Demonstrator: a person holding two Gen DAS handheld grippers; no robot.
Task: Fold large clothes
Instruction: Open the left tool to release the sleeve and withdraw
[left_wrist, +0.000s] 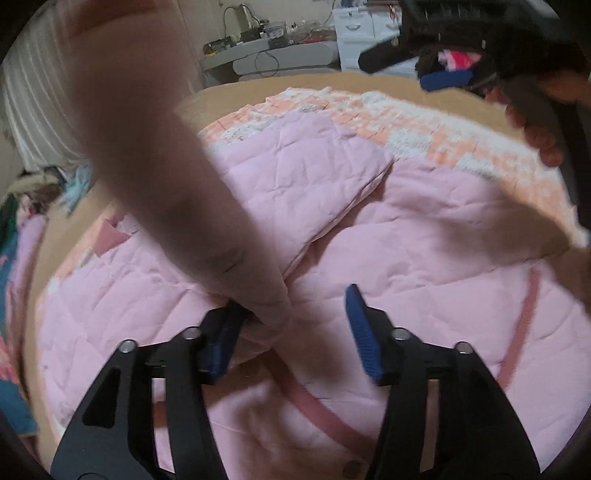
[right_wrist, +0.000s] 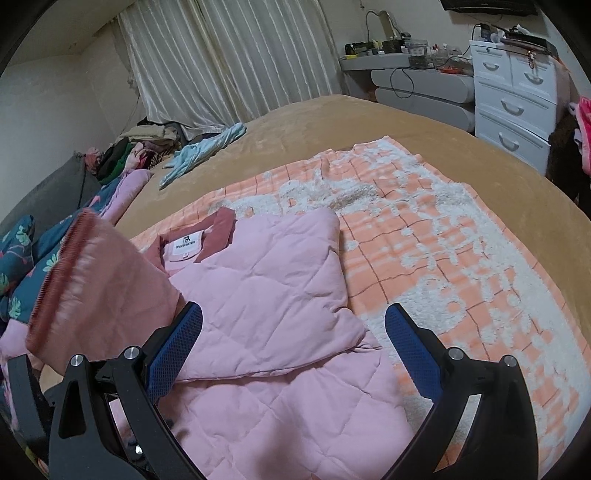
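A pink quilted jacket (right_wrist: 266, 295) lies partly folded on an orange and white checked blanket (right_wrist: 424, 236), its collar and label (right_wrist: 184, 245) towards the far left. One pink sleeve (left_wrist: 177, 192) rises steeply from beside my left gripper (left_wrist: 295, 306). It rests against the left pad (left_wrist: 221, 343), while the other pad stands clear, so the jaws are open. In the right wrist view the sleeve's ribbed rose cuff (right_wrist: 62, 280) stands up at the left. My right gripper (right_wrist: 295, 350) hovers open above the jacket's folded side, with nothing pinched.
A tan bedspread (right_wrist: 369, 122) covers the bed. Piled clothes (right_wrist: 140, 147), a light-blue garment (right_wrist: 207, 147) and floral teal cloth (right_wrist: 22, 251) lie along the left. A white drawer chest (right_wrist: 517, 99), a cluttered grey desk (right_wrist: 417, 74) and curtains (right_wrist: 221, 62) stand behind.
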